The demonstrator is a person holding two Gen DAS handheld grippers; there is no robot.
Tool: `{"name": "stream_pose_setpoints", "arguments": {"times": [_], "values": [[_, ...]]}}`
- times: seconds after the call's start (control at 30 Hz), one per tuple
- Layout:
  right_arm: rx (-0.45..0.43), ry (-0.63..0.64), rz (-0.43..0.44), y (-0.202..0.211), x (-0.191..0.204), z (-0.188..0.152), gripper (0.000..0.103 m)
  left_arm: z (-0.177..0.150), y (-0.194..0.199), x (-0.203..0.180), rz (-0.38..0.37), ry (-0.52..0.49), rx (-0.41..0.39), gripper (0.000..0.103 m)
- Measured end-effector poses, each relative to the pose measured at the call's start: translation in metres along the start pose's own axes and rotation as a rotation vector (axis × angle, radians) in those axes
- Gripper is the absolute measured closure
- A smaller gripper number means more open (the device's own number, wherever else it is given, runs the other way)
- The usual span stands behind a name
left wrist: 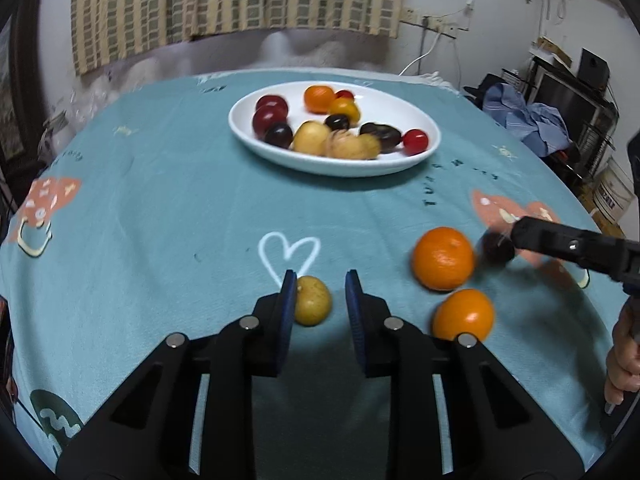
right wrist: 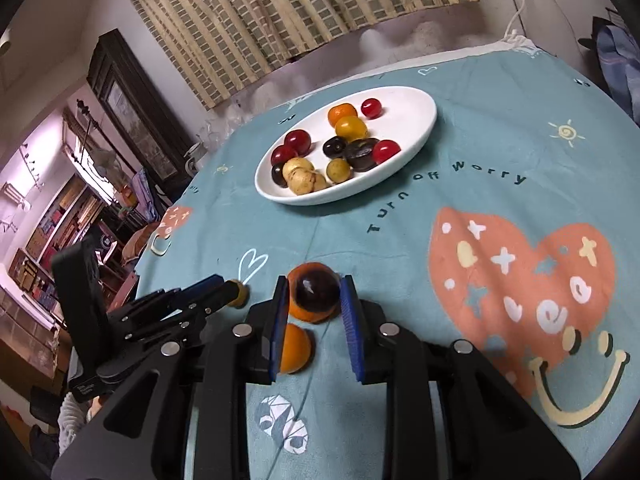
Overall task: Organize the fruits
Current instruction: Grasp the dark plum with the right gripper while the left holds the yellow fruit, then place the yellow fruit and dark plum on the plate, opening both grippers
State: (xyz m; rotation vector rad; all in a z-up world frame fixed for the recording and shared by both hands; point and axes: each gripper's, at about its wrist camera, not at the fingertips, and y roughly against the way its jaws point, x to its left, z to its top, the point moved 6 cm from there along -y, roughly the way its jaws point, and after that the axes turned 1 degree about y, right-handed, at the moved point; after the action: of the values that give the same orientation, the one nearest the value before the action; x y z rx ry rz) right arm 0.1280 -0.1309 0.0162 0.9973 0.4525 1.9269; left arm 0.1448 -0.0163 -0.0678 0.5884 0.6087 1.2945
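My left gripper (left wrist: 321, 288) is open around a small yellow-brown fruit (left wrist: 312, 300) that lies on the teal cloth against the left pad. My right gripper (right wrist: 313, 295) has its pads against a dark plum (right wrist: 317, 290); it also shows in the left wrist view (left wrist: 498, 246), blurred, at the right gripper's tip. Two oranges lie close by: one (left wrist: 443, 258) beside the plum and one (left wrist: 464, 314) nearer me. A white oval plate (left wrist: 400, 160) farther back holds several red, dark, yellow and orange fruits.
The round table carries a teal printed cloth (left wrist: 160, 200) with a white heart outline (left wrist: 289, 254). The left gripper shows in the right wrist view (right wrist: 230, 290). Curtain, shelves and clutter stand beyond the table edges.
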Motion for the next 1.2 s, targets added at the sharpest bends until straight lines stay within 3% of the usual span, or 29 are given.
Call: {"name": "stream_pose_setpoints", "arguments": {"times": [0.2, 0.33, 0.6, 0.7, 0.73, 0.9, 1.0, 1.13, 1.2], "values": [[-0.007, 0.023, -0.010, 0.001, 0.001, 0.004, 0.077, 0.003, 0.009, 0.001, -0.027, 0.008, -0.021, 0.079], [0.058, 0.011, -0.023, -0.005, -0.008, -0.003, 0.077, -0.001, 0.003, 0.005, -0.014, 0.015, 0.010, 0.079], [0.155, 0.132, -0.089, -0.015, -0.002, -0.042, 0.077, -0.003, -0.001, 0.017, 0.030, 0.035, 0.021, 0.078], [0.140, 0.136, -0.093, -0.014, -0.003, -0.042, 0.076, -0.005, -0.005, 0.020, 0.037, 0.038, 0.041, 0.049], [0.134, 0.130, -0.091, -0.014, -0.003, -0.043, 0.076, -0.008, -0.009, 0.021, 0.045, 0.035, 0.059, 0.035], [0.129, 0.169, -0.108, -0.015, 0.000, -0.045, 0.075, -0.013, -0.017, 0.019, 0.060, 0.012, 0.094, 0.035], [0.166, 0.101, -0.038, -0.023, -0.008, -0.046, 0.072, -0.015, -0.020, 0.021, 0.043, 0.028, 0.108, 0.035], [0.151, 0.156, -0.074, -0.022, 0.001, -0.048, 0.074, -0.015, -0.020, 0.021, 0.037, 0.033, 0.105, 0.037], [0.148, 0.177, -0.090, -0.020, 0.005, -0.050, 0.075, -0.014, -0.019, 0.022, 0.030, 0.040, 0.097, 0.057]]}}
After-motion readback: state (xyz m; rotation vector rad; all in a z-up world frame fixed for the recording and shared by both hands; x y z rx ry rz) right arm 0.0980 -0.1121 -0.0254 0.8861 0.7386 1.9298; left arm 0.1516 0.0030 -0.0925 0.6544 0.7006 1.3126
